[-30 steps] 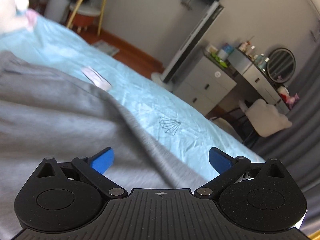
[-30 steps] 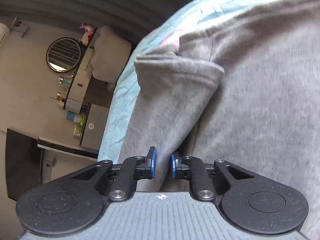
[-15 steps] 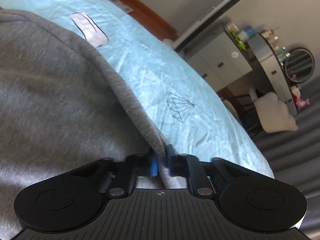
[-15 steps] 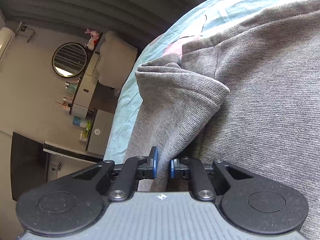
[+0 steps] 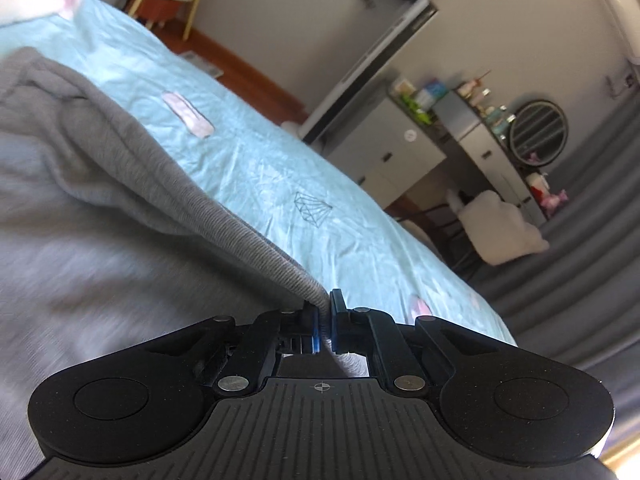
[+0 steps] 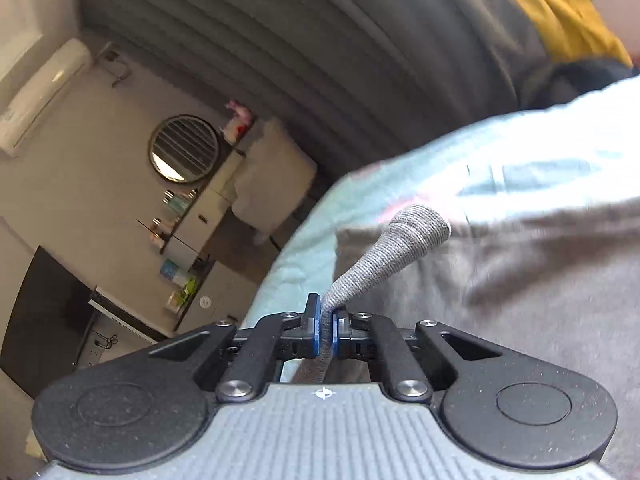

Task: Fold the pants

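Grey pants (image 5: 120, 240) lie on the blue bedsheet (image 5: 320, 184), each ribbed edge pinched by the left gripper (image 5: 325, 326) and right gripper (image 6: 326, 330); thin bites could slip if tugged unevenly.

Left wrist view: the left gripper (image 5: 325, 322) is clamped on the ribbed edge of the grey pants (image 5: 100, 216), which fill everything from 7 to 11 o'clock. From 12 to 3 o'clock lies bare blue bedsheet (image 5: 320, 168), passable. Past the bed's edge stand a white cabinet (image 5: 390, 152) and chair (image 5: 500, 228).

Right wrist view: the right gripper (image 6: 326, 328) pinches the pants (image 6: 520, 280), which spread from 1 to 4 o'clock. A strip of bedsheet (image 6: 296, 268) lies bare at 11 o'clock.
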The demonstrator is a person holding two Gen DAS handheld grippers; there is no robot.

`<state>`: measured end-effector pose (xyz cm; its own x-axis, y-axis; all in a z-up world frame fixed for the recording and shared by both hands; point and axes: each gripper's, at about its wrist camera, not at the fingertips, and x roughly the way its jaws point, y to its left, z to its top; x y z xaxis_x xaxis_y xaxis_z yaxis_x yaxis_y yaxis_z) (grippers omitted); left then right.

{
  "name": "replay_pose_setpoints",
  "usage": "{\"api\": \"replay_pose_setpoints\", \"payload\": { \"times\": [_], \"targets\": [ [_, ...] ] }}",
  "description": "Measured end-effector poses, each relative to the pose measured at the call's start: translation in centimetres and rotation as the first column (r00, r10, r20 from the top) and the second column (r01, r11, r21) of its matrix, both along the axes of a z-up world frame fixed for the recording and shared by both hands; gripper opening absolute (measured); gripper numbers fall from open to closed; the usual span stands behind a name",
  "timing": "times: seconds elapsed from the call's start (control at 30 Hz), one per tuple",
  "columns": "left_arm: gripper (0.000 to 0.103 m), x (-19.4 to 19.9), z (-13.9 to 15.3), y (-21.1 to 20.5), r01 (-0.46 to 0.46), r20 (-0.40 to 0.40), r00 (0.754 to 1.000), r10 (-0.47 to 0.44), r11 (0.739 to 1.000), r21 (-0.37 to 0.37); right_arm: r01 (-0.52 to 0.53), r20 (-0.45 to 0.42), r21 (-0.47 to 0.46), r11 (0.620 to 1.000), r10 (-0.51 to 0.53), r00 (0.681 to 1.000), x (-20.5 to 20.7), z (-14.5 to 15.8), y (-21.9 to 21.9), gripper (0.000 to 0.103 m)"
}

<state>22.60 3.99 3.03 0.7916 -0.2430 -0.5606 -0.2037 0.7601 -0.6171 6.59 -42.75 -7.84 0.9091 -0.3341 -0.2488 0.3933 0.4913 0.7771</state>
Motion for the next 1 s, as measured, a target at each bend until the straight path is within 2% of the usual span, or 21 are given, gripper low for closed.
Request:
{"api": "replay_pose_setpoints", "payload": {
  "times": [0.1, 0.23, 0.37, 0.5, 0.67, 0.77, 0.87, 1.0],
  "targets": [
    [0.007, -4.2, -0.3, -0.1, -0.018, 0.011, 1.0, 0.018, 1.0, 0.006, 0.019, -0.008, -0.062, 0.998, -0.02, 1.0, -0.6, 1.1, 0.3, 0.005],
    [0.007, -8.5, -2.2, -0.8, -0.036, -0.021, 0.999, 0.036, 0.999, 0.038, 0.018, -0.034, -0.09, 0.996, -0.021, 0.999, -1.2, 1.9, 0.5, 0.005],
    [0.007, -10.4, -3.6, -0.5, -0.047, -0.059, 0.997, 0.048, 0.999, 0.008, -0.014, -0.01, -0.05, 0.999, 0.013, 1.0, -2.9, 2.1, 0.4, 0.005],
    [0.007, -12.0, -2.9, -0.3, -0.046, -0.023, 0.999, 0.046, 0.999, 0.023, -0.004, -0.025, -0.056, 0.998, 0.002, 1.0, -5.0, 2.8, 0.8, 0.005],
    [0.007, -14.4, -2.6, 0.0, -0.03, -0.003, 1.0, 0.03, 0.999, 0.033, -0.023, -0.128, -0.105, 0.994, 0.01, 0.992, -8.9, 2.8, 0.4, 0.005],
    [0.007, -15.7, -3.3, -0.4, -0.036, -0.022, 0.999, 0.037, 0.999, 0.036, -0.061, -0.181, -0.085, 0.994, 0.045, 0.983, -10.4, 2.2, -0.7, 0.005],
    [0.007, -16.9, -4.3, -0.6, -0.04, -0.06, 0.997, 0.041, 0.999, 0.01, -0.102, -0.26, -0.114, 0.988, 0.069, 0.963, -11.1, 1.6, -1.1, 0.005],
    [0.007, -17.9, -4.8, -0.8, -0.039, -0.089, 0.995, 0.039, 0.999, 0.0, -0.112, -0.331, -0.059, 0.992, 0.086, 0.94, -11.8, 0.1, -1.6, 0.005]
  ]
}}
